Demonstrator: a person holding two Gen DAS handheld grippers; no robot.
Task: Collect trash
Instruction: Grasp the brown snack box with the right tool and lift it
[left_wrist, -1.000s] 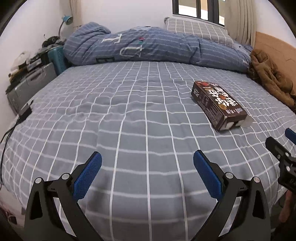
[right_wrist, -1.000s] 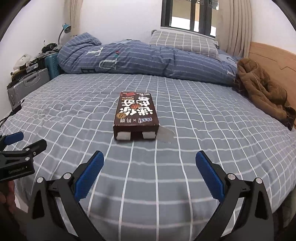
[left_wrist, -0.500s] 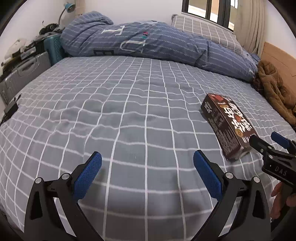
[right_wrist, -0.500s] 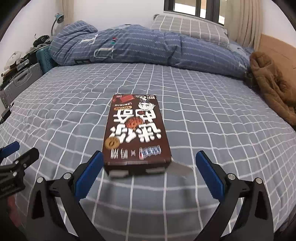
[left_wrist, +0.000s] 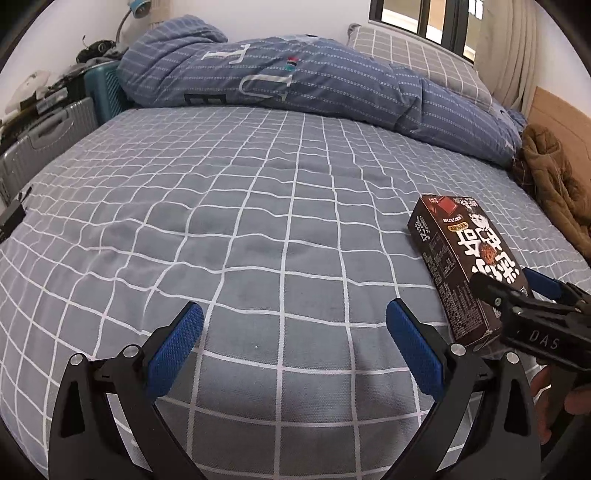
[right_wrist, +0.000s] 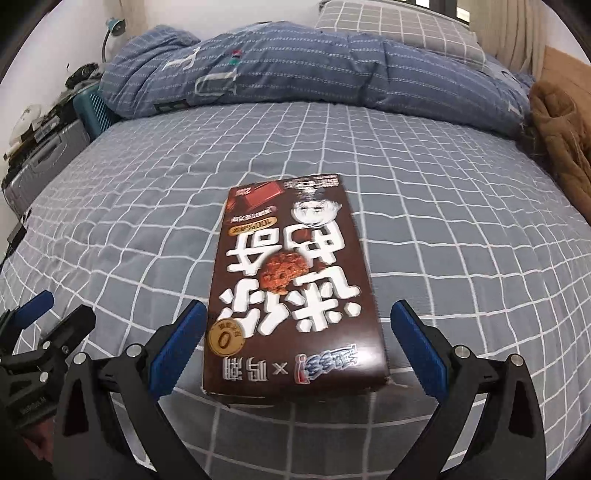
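A dark brown snack box (right_wrist: 291, 291) with white lettering lies flat on the grey checked bed (right_wrist: 461, 229). My right gripper (right_wrist: 295, 343) is open, its blue pads either side of the box's near end, not touching it. The box also shows at the right of the left wrist view (left_wrist: 461, 266), with the right gripper's fingers (left_wrist: 491, 291) around its near end. My left gripper (left_wrist: 295, 345) is open and empty over bare sheet, left of the box.
A rolled blue duvet (left_wrist: 295, 74) and a checked pillow (left_wrist: 417, 62) lie at the bed's far side. A brown jacket (left_wrist: 554, 184) lies at the right edge. Suitcases (left_wrist: 44, 136) and clutter stand beside the bed on the left.
Both grippers have moved forward over the bed. The right gripper has closed in on the box, whose near end now sits between its open fingers. The box has not moved.
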